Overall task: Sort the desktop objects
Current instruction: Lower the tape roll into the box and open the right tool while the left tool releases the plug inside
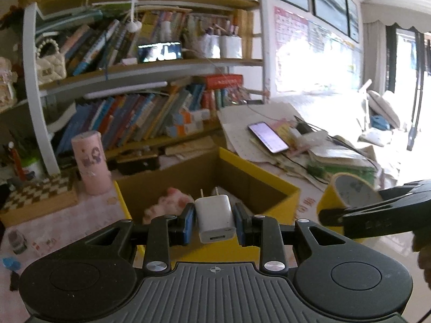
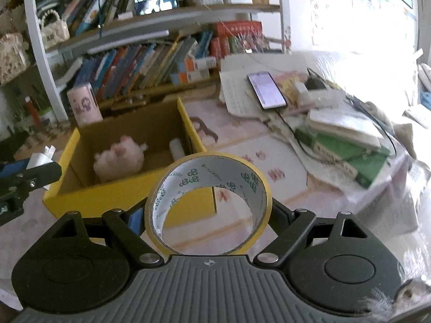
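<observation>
My left gripper is shut on a white plug charger, prongs pointing away, held just in front of the near wall of a yellow cardboard box. My right gripper is shut on a yellow tape roll, held upright with its hole facing the camera. That roll shows at the right edge of the left wrist view. The box holds a pink plush toy and a small white item. The left gripper with the charger appears at the left of the right wrist view.
A pink cylinder and a checkered box stand left of the yellow box. Bookshelves fill the back. To the right lies a phone with a cable on piled papers and books. Pink patterned desk cover lies beside the box.
</observation>
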`<action>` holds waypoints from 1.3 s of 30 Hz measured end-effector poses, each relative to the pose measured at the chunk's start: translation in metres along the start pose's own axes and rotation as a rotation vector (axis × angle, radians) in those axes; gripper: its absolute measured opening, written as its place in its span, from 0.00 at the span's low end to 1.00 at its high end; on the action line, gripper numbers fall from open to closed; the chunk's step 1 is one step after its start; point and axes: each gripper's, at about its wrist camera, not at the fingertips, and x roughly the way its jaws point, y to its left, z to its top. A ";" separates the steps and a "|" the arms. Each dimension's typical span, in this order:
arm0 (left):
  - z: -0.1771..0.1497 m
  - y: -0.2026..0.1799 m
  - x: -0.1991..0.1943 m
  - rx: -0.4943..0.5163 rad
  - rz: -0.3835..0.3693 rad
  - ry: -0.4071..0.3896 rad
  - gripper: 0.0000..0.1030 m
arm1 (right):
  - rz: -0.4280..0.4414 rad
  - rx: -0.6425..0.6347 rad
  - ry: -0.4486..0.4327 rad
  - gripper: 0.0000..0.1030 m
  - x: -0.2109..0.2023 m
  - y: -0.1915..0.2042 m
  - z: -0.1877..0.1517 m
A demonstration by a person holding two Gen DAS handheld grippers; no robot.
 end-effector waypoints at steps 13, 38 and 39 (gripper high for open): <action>0.008 0.004 0.067 0.071 0.141 0.069 0.28 | 0.104 -0.118 -0.115 0.83 0.030 0.005 0.055; -0.002 0.021 0.136 0.032 0.152 0.299 0.28 | 0.271 -0.661 0.197 0.83 0.185 0.092 0.087; -0.003 0.022 0.138 0.030 0.152 0.310 0.28 | 0.275 -0.687 0.220 0.83 0.190 0.095 0.086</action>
